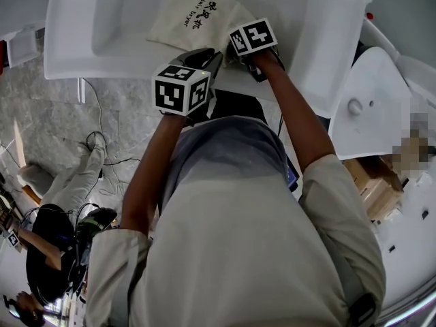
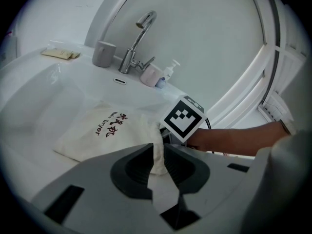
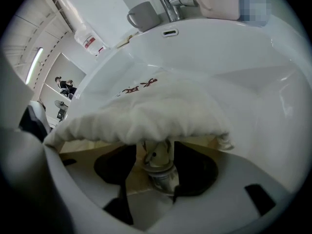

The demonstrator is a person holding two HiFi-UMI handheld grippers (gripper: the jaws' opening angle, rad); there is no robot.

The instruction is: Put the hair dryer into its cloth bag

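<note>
White counter point(image 1: 82, 19) with a sunken basin; faucet point(image 2: 139, 38), grey cup point(image 2: 103, 53) and pump bottle point(image 2: 168, 74) stand along its back edge. Cloth bag point(image 1: 194, 16) lies in the basin, mouth at the front edge. Left gripper point(image 2: 157, 155) is clenched on a fold of that mouth. Right gripper point(image 3: 155, 155) is clenched on a pale cylindrical piece point(image 3: 158, 165) beneath the bunched cloth. Grey marbled floor point(image 1: 48, 121) below.
</note>
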